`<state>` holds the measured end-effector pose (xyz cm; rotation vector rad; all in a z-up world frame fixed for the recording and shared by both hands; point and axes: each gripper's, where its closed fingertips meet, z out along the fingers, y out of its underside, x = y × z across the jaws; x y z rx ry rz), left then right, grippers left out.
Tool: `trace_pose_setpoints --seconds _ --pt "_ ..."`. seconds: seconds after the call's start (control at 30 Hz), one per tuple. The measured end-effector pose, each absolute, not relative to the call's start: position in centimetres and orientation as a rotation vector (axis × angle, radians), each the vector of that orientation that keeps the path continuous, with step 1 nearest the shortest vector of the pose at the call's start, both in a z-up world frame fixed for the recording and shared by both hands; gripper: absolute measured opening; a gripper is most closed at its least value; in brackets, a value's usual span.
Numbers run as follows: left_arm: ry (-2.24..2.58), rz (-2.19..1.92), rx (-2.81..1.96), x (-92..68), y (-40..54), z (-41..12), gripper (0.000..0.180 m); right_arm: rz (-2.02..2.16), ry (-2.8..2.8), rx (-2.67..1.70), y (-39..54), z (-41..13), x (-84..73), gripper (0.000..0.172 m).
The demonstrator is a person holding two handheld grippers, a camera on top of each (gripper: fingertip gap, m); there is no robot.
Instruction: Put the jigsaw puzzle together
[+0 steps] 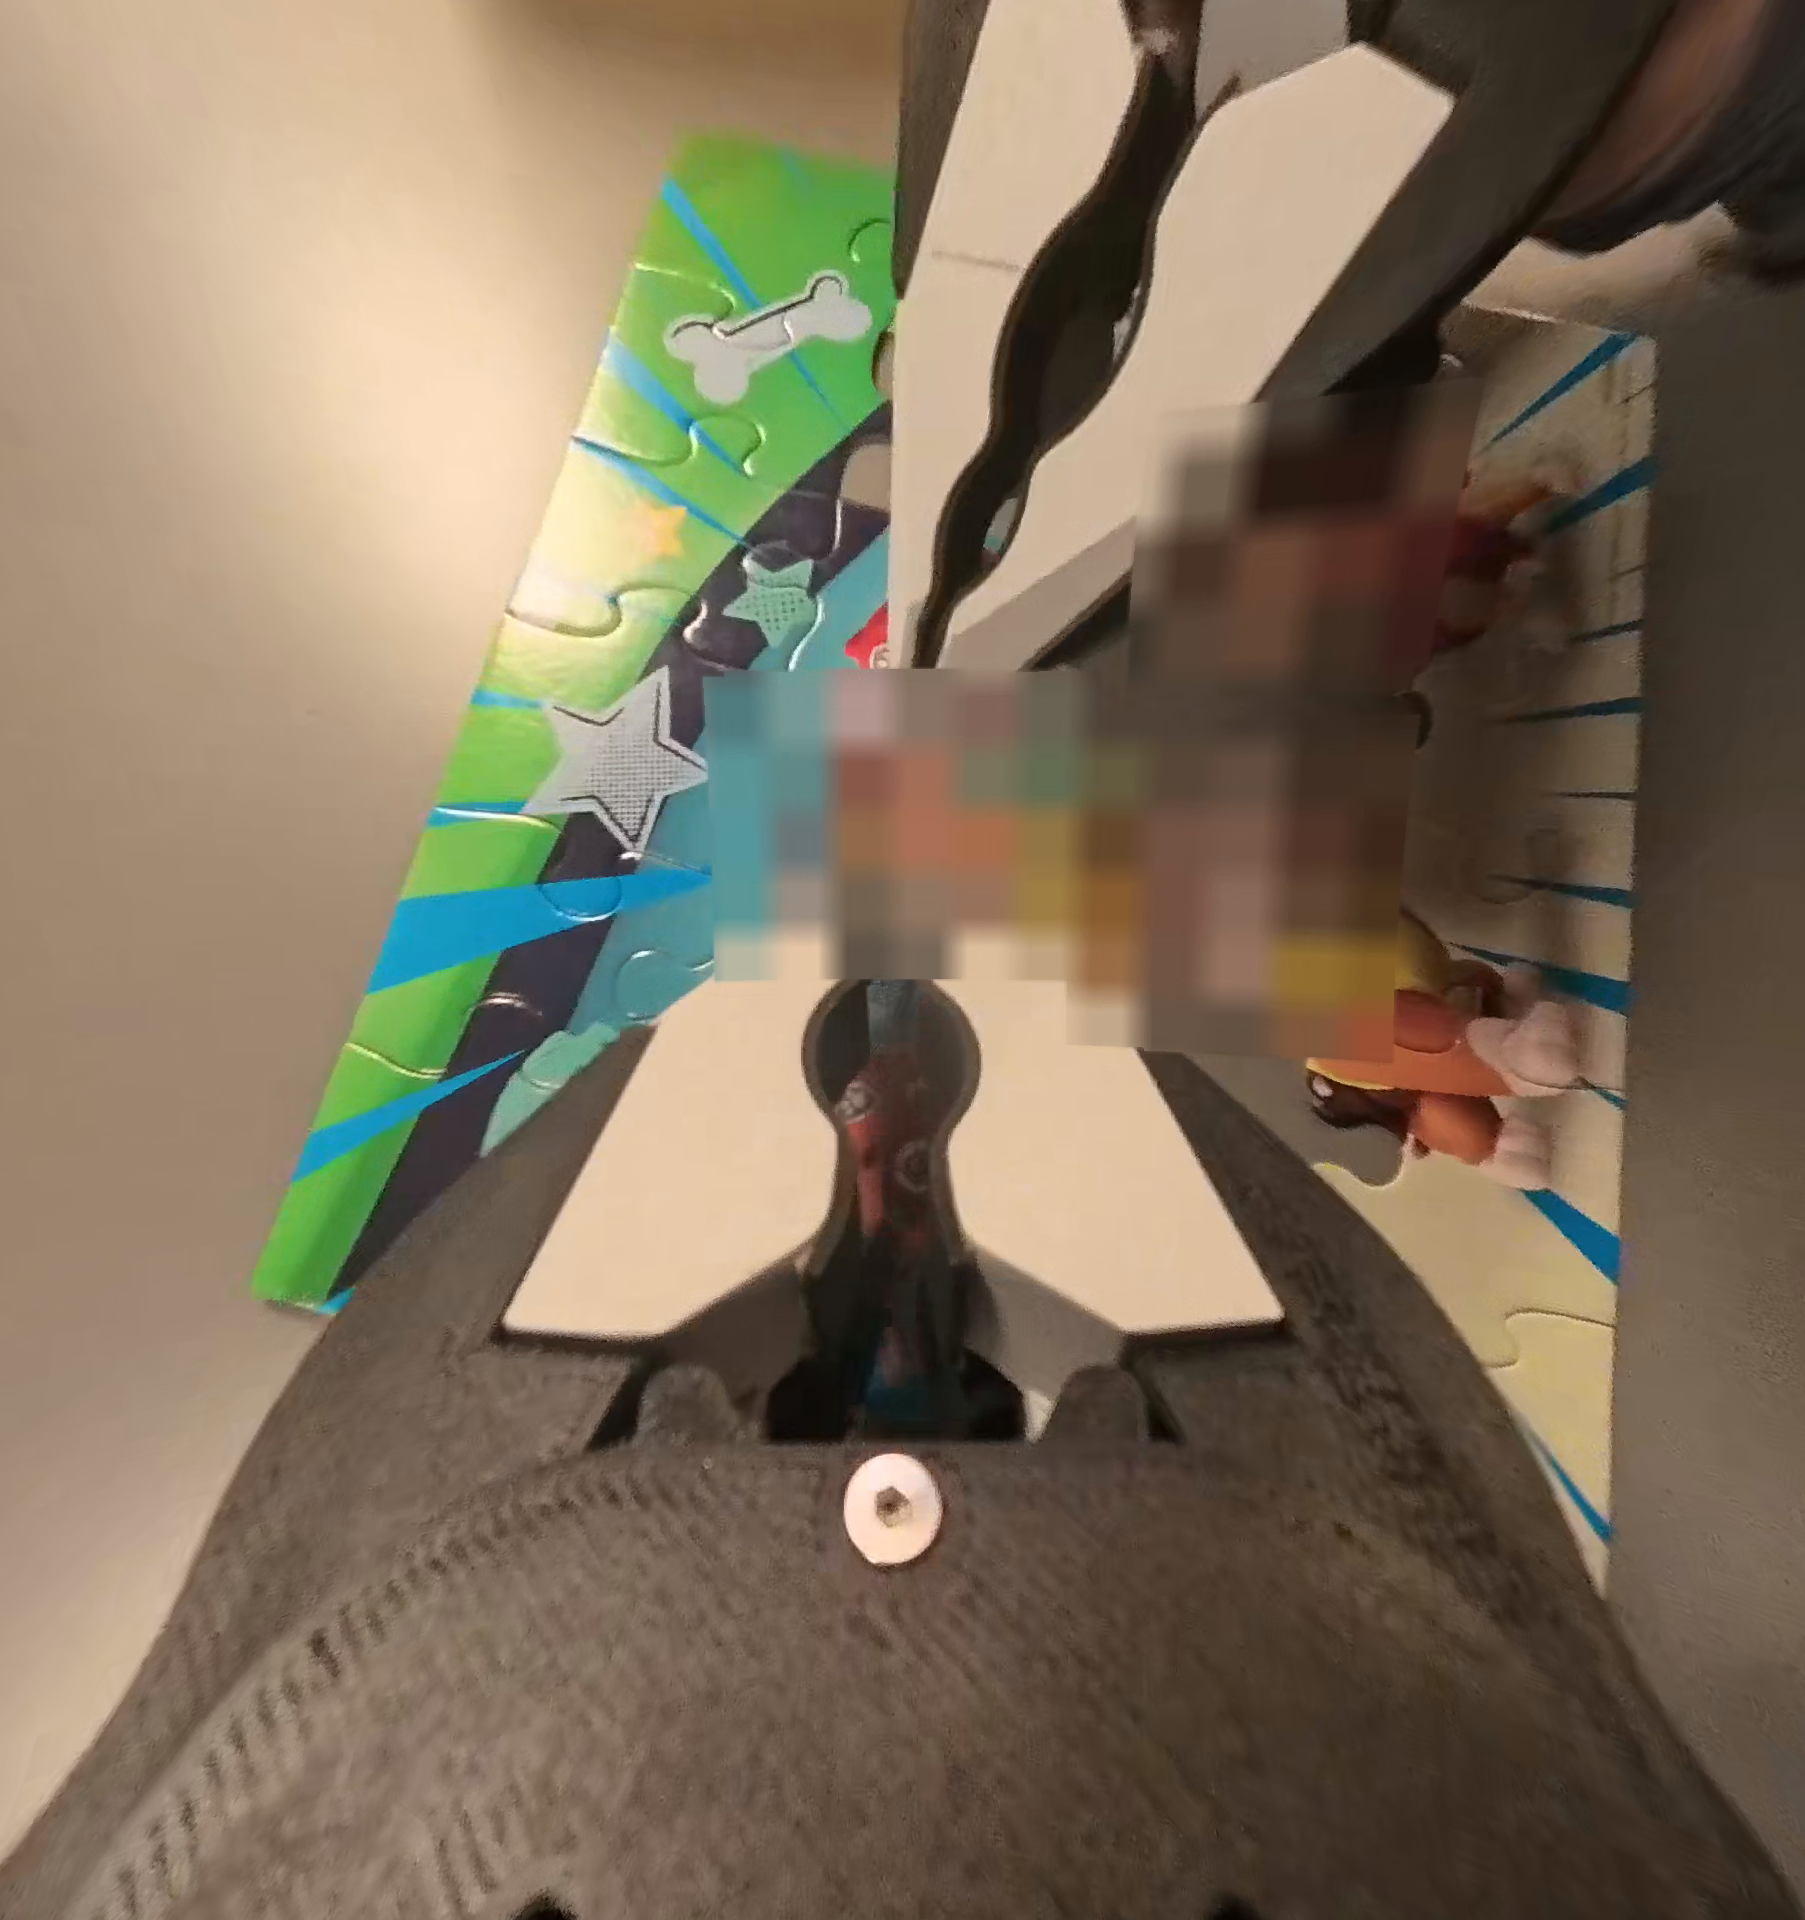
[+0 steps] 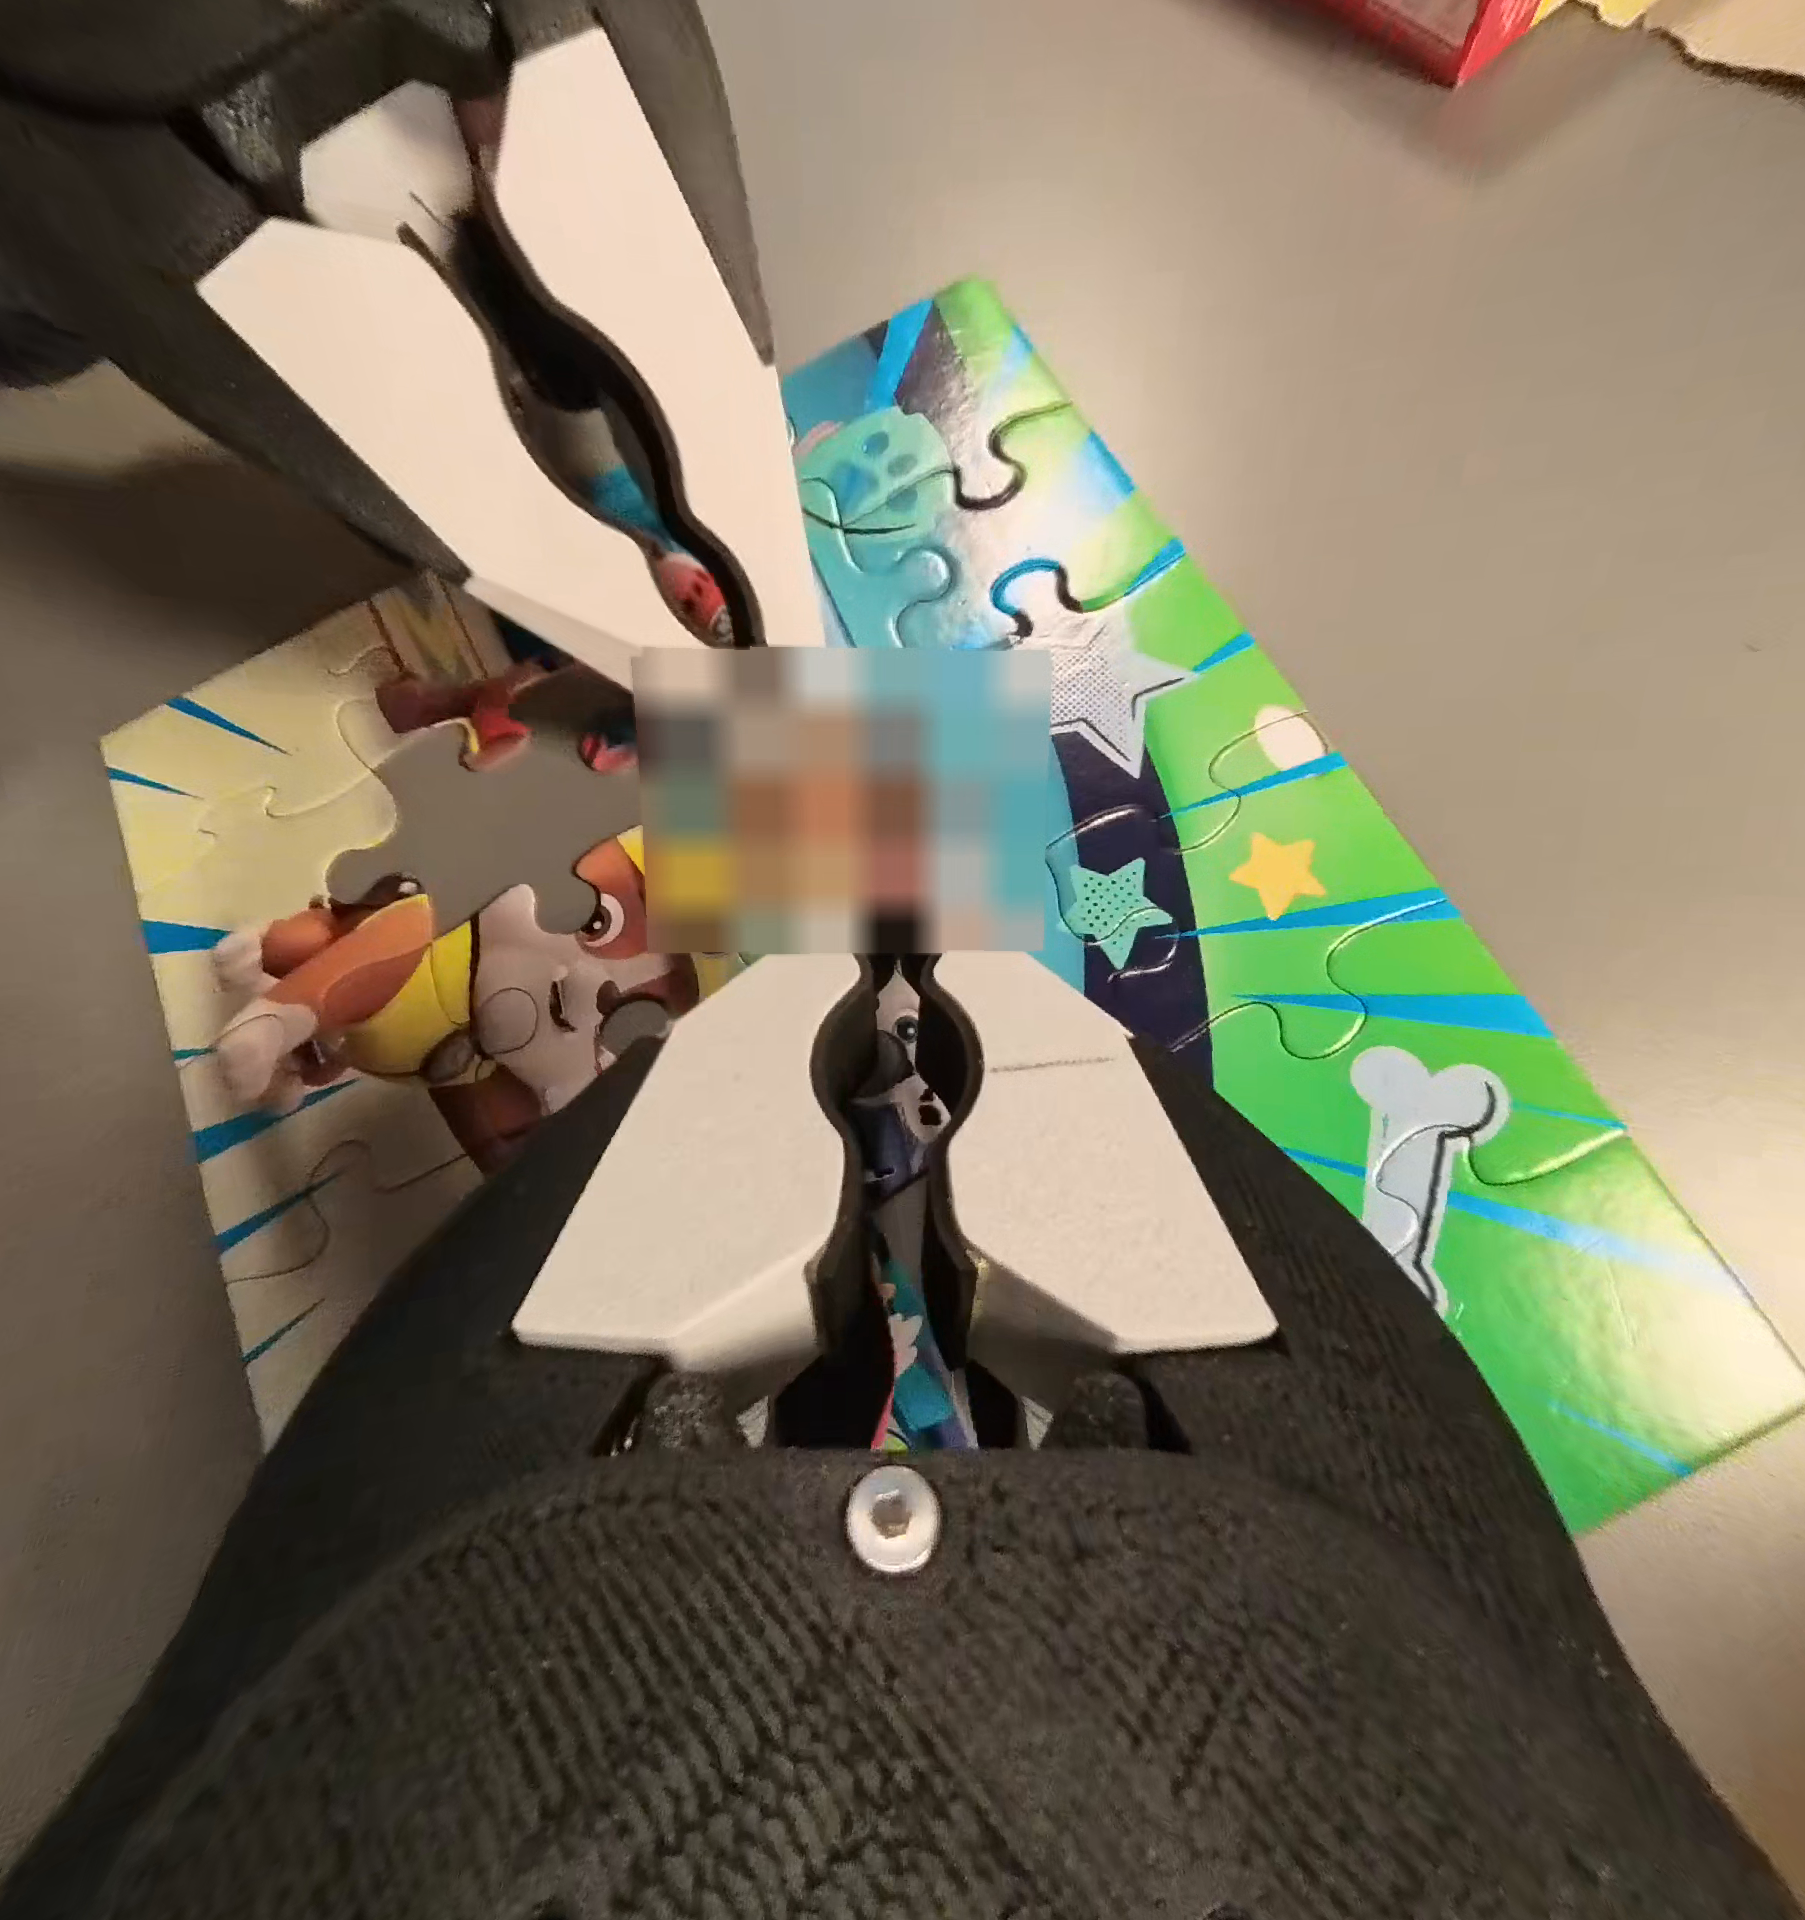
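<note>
A jigsaw puzzle with a green border, bones, stars and cartoon dogs lies flat on the beige table; it also shows in the left wrist view. One piece-shaped hole shows bare table near the orange dog. My right gripper hovers over the puzzle's middle with its white fingers closed together. My left gripper comes in from the upper left, also closed, its tips close to the right one's. In the left wrist view my left gripper faces the right gripper. Mosaic patches hide both sets of tips.
A red box and a torn cardboard edge lie at the table's far right. Bare beige table surrounds the puzzle. Both grippers' tips are close together, under 4 cm apart. My right gripper's tips are some 7 cm from the jigsaw puzzle. It is also in sight in the left wrist view.
</note>
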<state>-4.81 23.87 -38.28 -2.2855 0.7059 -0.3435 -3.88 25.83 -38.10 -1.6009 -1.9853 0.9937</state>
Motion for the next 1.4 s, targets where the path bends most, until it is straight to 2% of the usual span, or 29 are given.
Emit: trace_pose_setpoints --seconds 0.23,0.43,0.5,0.63,0.77,0.93,1.07,1.1,1.17,1.27,1.33,1.4 --pt "0.830 -0.155 -2.230 -4.7 24.1 -38.1 0.000 0.926 -1.998 -1.546 25.8 -37.1 -4.1 0.000" --pt "0.772 -0.239 -2.238 -4.2 23.5 -38.3 0.000 0.822 -2.054 -1.533 25.8 -38.2 -3.2 0.000" --pt "0.751 -0.111 -2.218 -5.4 23.3 -37.7 0.000 0.794 -1.967 -1.469 26.8 -36.9 -3.5 0.000" --pt "0.434 0.067 -1.995 -8.9 20.3 -30.7 0.000 0.849 -1.496 -1.261 30.9 -29.3 -1.5 0.000" --pt "0.042 0.233 -1.748 -13.9 11.7 -24.4 0.000 0.687 -1.163 -1.093 34.2 -26.2 2.7 0.000" --pt "-0.234 0.541 -1.424 -19.2 -2.2 -19.7 0.041 0.538 -1.021 -0.880 34.4 -24.4 4.5 0.000" --pt "-0.432 0.668 -1.668 -23.4 -9.3 -24.3 0.073 0.476 -1.083 -0.905 34.6 -25.8 3.6 0.000" --pt "-0.448 0.686 -1.756 -24.0 -10.3 -26.0 0.074 0.456 -1.095 -0.904 34.6 -26.0 3.4 0.000" --pt "-0.482 0.703 -1.884 -24.6 -11.6 -28.7 0.072 0.433 -1.118 -0.902 34.5 -26.4 3.1 0.000" --pt "-0.502 0.672 -2.008 -24.7 -12.2 -31.5 0.047 0.388 -1.142 -0.917 34.7 -27.0 2.8 0.000" --pt "-0.470 0.663 -2.054 -24.5 -12.0 -32.5 0.021 0.362 -1.154 -0.925 34.8 -27.3 2.6 0.000" --pt "-0.424 0.697 -2.067 -24.4 -11.9 -32.7 0.012 0.342 -1.167 -0.932 34.9 -27.6 2.5 0.000"
